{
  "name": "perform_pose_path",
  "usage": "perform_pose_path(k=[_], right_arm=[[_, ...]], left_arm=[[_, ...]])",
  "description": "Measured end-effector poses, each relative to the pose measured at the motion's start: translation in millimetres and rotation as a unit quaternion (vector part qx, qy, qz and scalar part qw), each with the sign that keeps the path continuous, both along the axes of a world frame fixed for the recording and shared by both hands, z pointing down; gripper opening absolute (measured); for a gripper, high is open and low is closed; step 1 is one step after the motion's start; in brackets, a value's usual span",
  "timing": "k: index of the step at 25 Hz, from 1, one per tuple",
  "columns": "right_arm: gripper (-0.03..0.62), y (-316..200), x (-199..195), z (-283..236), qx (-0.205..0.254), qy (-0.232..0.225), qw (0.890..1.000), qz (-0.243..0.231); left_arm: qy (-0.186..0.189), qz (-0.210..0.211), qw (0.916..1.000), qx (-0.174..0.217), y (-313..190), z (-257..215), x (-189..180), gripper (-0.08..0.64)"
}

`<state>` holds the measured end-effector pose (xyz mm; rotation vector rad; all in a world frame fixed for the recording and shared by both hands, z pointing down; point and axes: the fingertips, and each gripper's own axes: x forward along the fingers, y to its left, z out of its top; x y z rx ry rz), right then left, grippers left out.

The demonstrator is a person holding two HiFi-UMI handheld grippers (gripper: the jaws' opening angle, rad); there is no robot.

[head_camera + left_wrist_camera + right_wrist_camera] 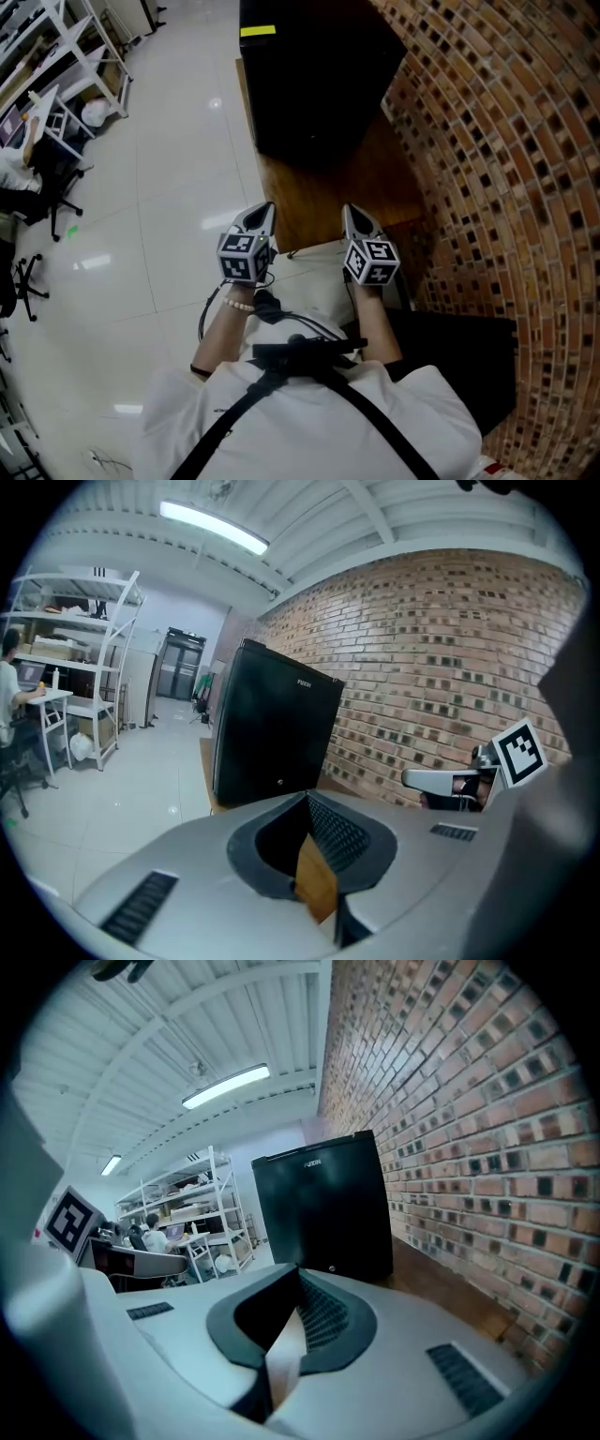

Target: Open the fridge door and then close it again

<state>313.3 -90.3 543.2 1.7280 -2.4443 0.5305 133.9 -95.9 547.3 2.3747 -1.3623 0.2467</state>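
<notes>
A small black fridge (309,84) stands on a low wooden platform (328,202) against the brick wall, its door closed. It faces me in the left gripper view (272,733) and in the right gripper view (323,1208), still some way ahead. My left gripper (265,208) and right gripper (349,210) are held side by side in front of me, pointing at the fridge and short of it. Both are shut with nothing between the jaws, as seen up close on the left gripper (307,803) and the right gripper (298,1274).
A curved brick wall (487,141) runs along the right. White tiled floor (159,187) lies to the left. White shelving (66,66) and a seated person (14,173) with an office chair (23,281) are at the far left.
</notes>
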Motion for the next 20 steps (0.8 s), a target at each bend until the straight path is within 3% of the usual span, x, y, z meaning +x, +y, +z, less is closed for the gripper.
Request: perform_pose_path(k=[20], right_arm=[[0.000, -16.9, -11.6, -11.3, 0.007, -0.006, 1.000, -0.007]], left_arm=[[0.000, 0.011, 0.9999, 0.004, -13.6, -5.5, -5.1, 0.000]])
